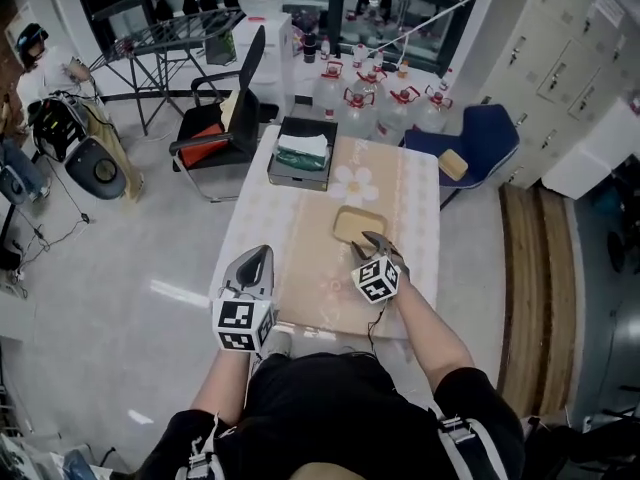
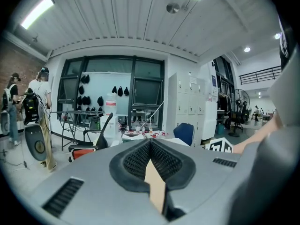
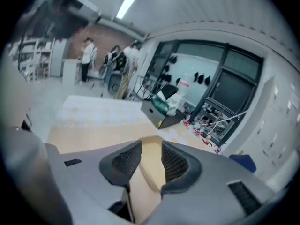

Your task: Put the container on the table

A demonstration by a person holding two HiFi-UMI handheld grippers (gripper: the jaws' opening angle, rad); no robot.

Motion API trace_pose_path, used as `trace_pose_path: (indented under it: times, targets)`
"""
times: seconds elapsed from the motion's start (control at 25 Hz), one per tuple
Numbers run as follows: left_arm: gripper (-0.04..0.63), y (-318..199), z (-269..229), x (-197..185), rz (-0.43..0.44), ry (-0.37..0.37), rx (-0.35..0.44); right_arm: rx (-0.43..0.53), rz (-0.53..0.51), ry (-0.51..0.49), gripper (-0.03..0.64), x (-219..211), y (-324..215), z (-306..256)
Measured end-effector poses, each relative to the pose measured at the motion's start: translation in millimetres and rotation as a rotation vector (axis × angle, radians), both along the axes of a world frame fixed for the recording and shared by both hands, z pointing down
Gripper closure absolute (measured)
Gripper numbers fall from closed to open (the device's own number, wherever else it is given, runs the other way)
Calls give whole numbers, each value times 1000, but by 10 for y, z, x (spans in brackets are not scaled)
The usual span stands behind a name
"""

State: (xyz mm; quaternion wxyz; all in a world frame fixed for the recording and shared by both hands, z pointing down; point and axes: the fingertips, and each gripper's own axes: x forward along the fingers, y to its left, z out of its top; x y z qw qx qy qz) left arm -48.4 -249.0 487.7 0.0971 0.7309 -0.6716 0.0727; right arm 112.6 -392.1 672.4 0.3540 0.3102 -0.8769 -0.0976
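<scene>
A shallow tan container rests on the pale table, a little right of its middle. My right gripper is at the container's near edge, jaws apart. In the right gripper view the container's near rim runs between the open pads, and they do not press on it. My left gripper hovers over the table's near left edge, away from the container. Its black pads meet at the tips with nothing between them.
A black box holding green and white items stands at the table's far end. A black office chair is beyond the far left corner, a blue chair at the far right. Water bottles crowd the floor behind. People stand at far left.
</scene>
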Motion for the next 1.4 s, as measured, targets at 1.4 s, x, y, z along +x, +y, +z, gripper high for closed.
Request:
trace_pose_path:
  times: [1.4]
  targets:
    - [581, -377, -566, 290, 152, 24, 152, 245, 262, -744, 604, 155, 639, -2456]
